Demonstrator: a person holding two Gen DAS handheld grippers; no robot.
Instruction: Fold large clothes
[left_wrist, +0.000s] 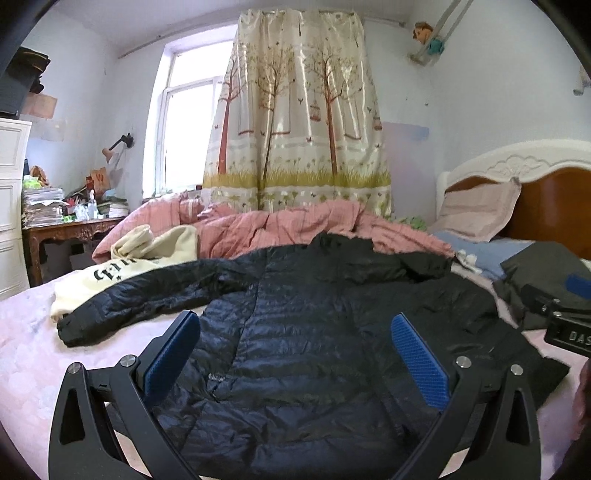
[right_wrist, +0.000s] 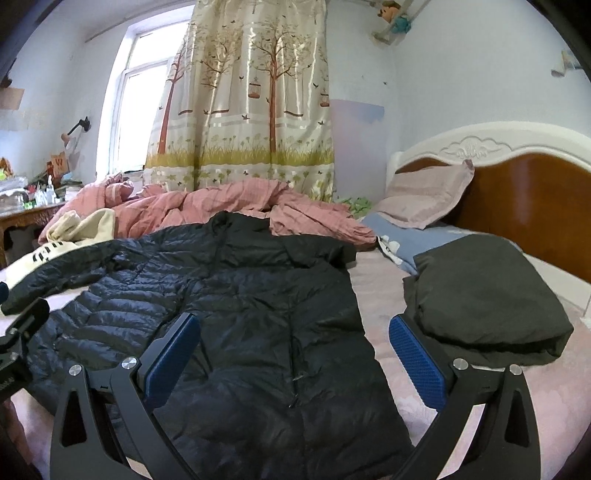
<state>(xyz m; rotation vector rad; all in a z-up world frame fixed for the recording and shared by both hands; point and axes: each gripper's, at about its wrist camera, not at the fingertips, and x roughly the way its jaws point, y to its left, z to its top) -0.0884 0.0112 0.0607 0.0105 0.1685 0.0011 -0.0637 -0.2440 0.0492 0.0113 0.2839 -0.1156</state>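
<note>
We see the black down jacket (left_wrist: 317, 332) spread flat on the bed (left_wrist: 26, 332), both left tongs (left_wrist: 295, 354) and right tongs (right_wrist: 295, 354) spread wide, empty. Only the right view shows the whole folded dark garment (right_wrist: 484, 299).

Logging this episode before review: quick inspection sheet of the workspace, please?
Surface: bed with a pink sheet, mostly covered by clothes.
Job's things: black puffer jacket spread flat, not yet folded, one sleeve stretched out sideways; dark folded garment beside it, apart.
Clutter: cream sweatshirt under the sleeve; pink quilt bunched behind; pillow at the headboard.
Grippers: left gripper open above the jacket, holding nothing; right gripper open over the jacket's edge, holding nothing.
Cables: nothing seen.
Surroundings: tree-print curtain, window, crowded desk.
</note>
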